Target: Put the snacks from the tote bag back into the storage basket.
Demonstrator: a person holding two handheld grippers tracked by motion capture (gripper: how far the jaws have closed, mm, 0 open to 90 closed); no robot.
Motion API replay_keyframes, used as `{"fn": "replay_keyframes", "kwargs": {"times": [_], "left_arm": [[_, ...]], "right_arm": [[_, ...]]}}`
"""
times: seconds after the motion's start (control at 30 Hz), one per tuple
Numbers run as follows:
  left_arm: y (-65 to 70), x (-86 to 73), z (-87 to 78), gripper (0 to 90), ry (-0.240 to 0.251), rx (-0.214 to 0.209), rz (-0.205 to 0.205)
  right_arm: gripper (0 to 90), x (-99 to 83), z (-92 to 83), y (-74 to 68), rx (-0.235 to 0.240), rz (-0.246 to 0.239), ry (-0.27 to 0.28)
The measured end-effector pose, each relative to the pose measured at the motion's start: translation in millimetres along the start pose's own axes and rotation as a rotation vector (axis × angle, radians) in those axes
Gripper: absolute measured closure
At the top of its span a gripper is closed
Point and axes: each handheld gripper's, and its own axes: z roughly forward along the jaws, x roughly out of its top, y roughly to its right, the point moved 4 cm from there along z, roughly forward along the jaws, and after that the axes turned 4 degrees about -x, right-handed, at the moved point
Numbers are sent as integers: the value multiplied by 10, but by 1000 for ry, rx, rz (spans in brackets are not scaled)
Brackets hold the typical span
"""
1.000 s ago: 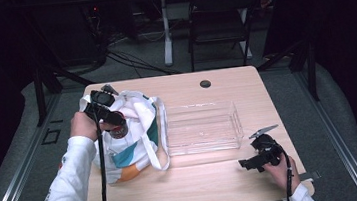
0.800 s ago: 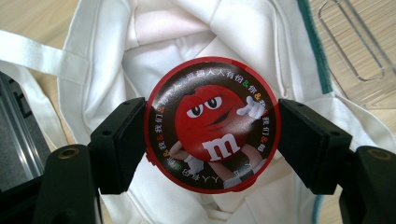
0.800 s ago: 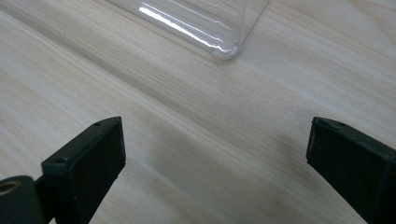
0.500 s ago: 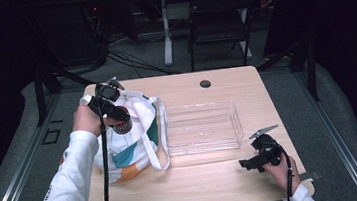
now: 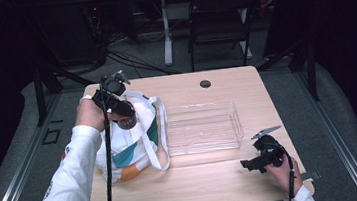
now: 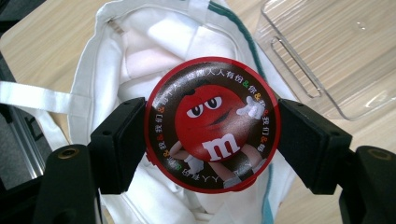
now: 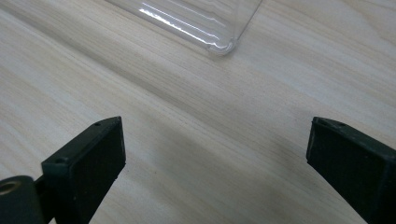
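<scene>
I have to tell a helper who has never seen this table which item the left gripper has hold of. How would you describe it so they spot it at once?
On the wooden table, look to the white tote bag left of the clear plastic tray. Just above the bag's open mouth, the left gripper clamps a round candy tin by its sides. It is the one glossy thing there: a red-rimmed dark lid with a red cartoon character marked with a white "m".

Left tool grips round tin — above white bag.
</scene>
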Motion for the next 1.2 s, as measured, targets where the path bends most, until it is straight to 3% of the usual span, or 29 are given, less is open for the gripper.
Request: {"fn": "replay_keyframes", "kwargs": {"times": [0.57,0.97,1.2], "left_arm": [[353,310,-148,274,18,-28,92],[618,534,-29,275,9,-59,151],[786,628,86,275,11,-102,168]], "right_arm": [[43,-26,-35,16,-4,8,-1],[43,-35,-51,18,-3,17,1],[43,-33,-45,14,-1,15,-1]]}}
